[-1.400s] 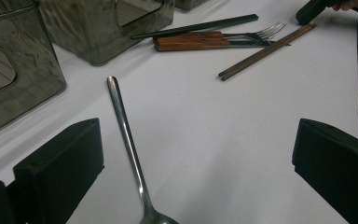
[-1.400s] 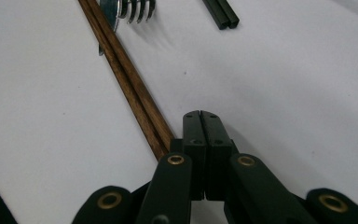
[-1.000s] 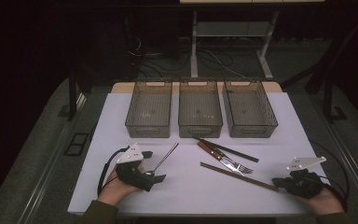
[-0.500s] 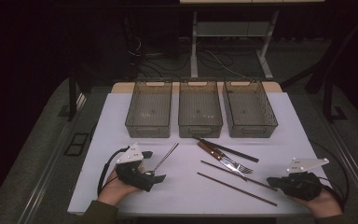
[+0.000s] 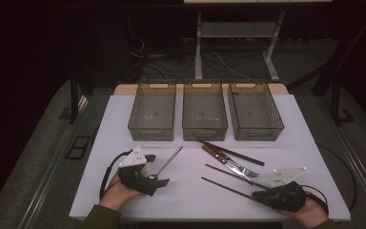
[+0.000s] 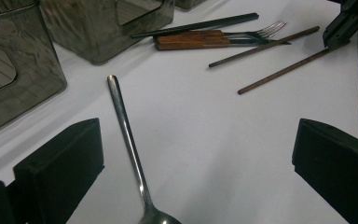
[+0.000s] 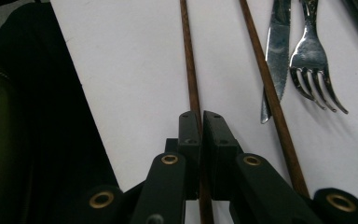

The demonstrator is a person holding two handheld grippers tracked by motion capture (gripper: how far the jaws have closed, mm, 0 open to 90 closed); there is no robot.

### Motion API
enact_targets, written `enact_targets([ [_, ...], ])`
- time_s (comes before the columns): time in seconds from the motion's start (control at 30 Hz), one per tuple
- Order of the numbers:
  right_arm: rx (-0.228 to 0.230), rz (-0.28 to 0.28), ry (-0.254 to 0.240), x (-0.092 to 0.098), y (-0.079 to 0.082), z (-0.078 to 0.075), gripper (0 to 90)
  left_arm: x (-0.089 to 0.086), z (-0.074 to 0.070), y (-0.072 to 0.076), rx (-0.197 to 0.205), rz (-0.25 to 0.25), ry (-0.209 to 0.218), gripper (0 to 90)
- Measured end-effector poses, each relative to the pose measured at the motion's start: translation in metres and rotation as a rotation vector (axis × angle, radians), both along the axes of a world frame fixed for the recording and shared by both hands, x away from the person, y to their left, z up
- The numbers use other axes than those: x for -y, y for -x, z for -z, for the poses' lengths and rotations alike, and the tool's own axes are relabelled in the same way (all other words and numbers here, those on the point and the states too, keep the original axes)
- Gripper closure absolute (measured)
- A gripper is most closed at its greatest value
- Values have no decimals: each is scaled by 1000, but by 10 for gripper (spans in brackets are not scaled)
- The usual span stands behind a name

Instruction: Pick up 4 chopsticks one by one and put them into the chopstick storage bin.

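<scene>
Right gripper (image 7: pixel 200 119): low at the near right corner of the worktop (image 5: pixel 124 109); jaws drawn together and clamped on the near chopstick (image 7: pixel 190 70), which ran out from between them.
Near chopstick: brown wood, flat on the white worktop, its near end in the right gripper's jaws.
Second chopstick (image 7: pixel 265 88): just beside the first and apart from it, lying free.
Left gripper (image 5: pixel 155 169): at the near left, jaws set wide apart, nothing between the pads.
Spoon (image 6: pixel 127 140): flat on the worktop between the left gripper's open jaws, touched by neither.
Fork (image 7: pixel 314 60) and knife (image 7: pixel 275 51): side by side beyond the chopsticks, wooden handles toward the bins.
Bins (image 5: pixel 205 109): three clear ones in a row at the far edge.
</scene>
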State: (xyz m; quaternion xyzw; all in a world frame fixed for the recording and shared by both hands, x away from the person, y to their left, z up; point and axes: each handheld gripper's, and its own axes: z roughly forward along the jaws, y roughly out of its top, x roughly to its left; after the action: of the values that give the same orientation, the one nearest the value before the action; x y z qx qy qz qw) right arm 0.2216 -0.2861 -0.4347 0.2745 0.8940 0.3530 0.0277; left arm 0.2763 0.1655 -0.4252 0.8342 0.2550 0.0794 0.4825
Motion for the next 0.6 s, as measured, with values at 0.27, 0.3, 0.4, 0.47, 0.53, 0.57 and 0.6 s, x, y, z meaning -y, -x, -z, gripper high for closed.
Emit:
enact_targets([
  [0.27, -4, -10, 3, -1, -1, 3, 839, 0, 0, 0, 2, -1, 0, 10],
  [0.3, -4, -12, 3, -1, -1, 3, 836, 0, 0, 0, 2, 0, 0, 10],
  [0.4, -4, -13, 6, -1, -1, 4, 828, 0, 0, 0, 2, 0, 0, 10],
  [0.47, 1, -15, 5, -1, -1, 4, 828, 0, 0, 0, 3, -1, 2, 10],
  [0.53, 5, -14, 4, -1, -1, 5, 820, 0, 0, 0, 2, 0, 0, 10],
  [0.57, 11, -15, 5, -2, -1, 5, 819, 0, 0, 0, 1, 0, -2, 10],
  [0.6, 14, -16, 6, -2, -1, 5, 820, 0, 0, 0, 2, 0, 0, 10],
])
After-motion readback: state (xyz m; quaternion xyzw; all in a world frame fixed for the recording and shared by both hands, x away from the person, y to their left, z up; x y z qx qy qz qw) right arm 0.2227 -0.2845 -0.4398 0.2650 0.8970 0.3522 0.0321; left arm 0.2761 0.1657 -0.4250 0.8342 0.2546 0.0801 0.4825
